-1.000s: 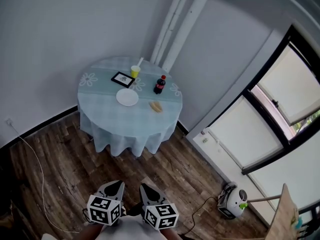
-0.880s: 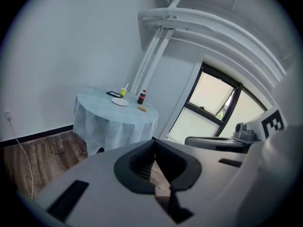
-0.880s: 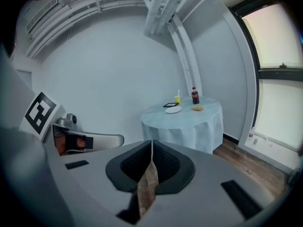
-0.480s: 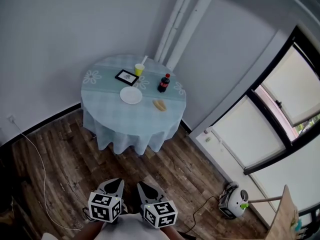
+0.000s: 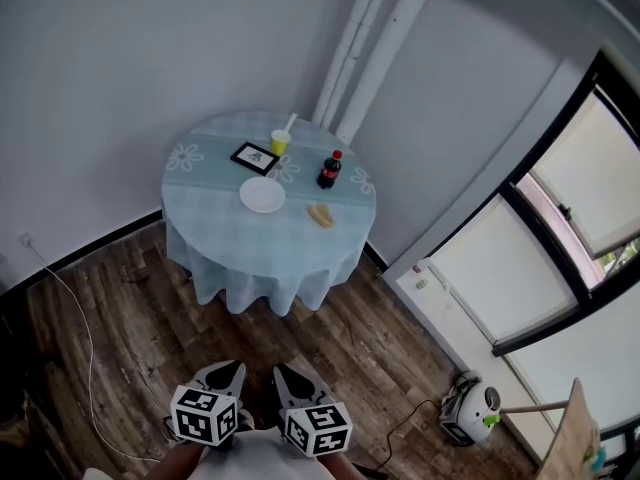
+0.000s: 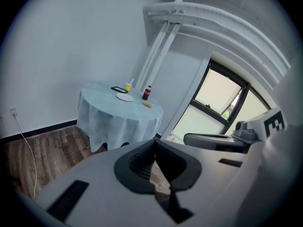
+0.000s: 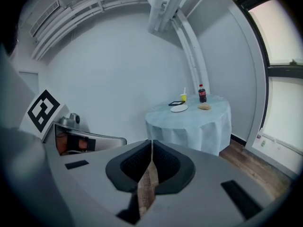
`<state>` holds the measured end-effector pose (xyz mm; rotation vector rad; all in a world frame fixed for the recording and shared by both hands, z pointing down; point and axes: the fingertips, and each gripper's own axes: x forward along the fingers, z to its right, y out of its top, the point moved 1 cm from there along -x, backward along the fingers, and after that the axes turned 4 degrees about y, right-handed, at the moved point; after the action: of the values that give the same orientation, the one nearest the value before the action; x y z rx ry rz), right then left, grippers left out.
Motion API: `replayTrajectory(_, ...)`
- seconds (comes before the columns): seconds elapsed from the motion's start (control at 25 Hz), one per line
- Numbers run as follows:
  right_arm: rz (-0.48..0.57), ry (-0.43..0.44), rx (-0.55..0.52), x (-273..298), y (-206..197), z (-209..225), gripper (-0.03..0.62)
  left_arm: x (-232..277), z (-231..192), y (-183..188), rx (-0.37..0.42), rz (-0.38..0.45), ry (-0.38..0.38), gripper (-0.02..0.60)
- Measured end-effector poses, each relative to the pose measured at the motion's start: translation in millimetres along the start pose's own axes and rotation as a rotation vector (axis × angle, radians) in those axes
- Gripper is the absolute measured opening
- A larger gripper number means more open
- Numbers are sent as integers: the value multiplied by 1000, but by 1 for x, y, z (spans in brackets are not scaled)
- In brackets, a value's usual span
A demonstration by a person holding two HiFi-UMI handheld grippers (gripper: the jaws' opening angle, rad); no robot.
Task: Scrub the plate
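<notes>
A white plate [image 5: 262, 196] lies on a round table with a pale blue cloth [image 5: 240, 258], far across the room. A tan sponge-like lump [image 5: 320, 214] rests to the plate's right. Both grippers hang low at the bottom of the head view, well short of the table. My left gripper [image 5: 230, 372] is shut and holds nothing, and so is my right gripper [image 5: 290, 376]. The left gripper view shows the left gripper [image 6: 154, 142] with its jaws pressed together, and the plate [image 6: 125, 97] far off. The right gripper [image 7: 151, 143] likewise looks towards the plate [image 7: 179, 109].
A cola bottle [image 5: 328, 170], a yellow cup with a straw [image 5: 279, 142] and a black-framed card [image 5: 254, 157] stand behind the plate. White pipes [image 5: 375, 48] run up the corner. A small white appliance [image 5: 468, 411] and a cable [image 5: 80, 338] lie on the wooden floor.
The head view has drifted a little, so the table sits slightly further right in the frame. Both grippers stay shut in the same place.
</notes>
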<state>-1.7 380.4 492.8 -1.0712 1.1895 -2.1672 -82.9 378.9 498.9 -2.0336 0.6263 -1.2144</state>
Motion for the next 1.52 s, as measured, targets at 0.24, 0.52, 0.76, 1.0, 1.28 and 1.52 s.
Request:
replayTrajectory(0.24, -13, 2, 35, 8, 8, 23, 35, 19, 12, 8, 46, -28, -10, 10)
replayTrajectory(0.52, -23, 14, 41, 27, 25, 52, 35, 47, 10, 22, 29, -43, 2, 9)
replayTrajectory(0.76, -31, 21, 29, 42, 41, 79, 35, 73, 11, 40, 45, -57, 14, 9)
replayTrajectory(1.0, -33, 44, 26, 55, 58, 106, 35, 97, 14, 57, 47, -59, 34, 9)
replayTrajectory(1.28, -33, 78, 9, 66, 76, 134, 35, 120, 14, 75, 1, -43, 80, 9)
replayTrajectory(1.52, -39, 111, -30, 74, 88, 153, 35, 142, 23, 85, -10, -42, 92, 9)
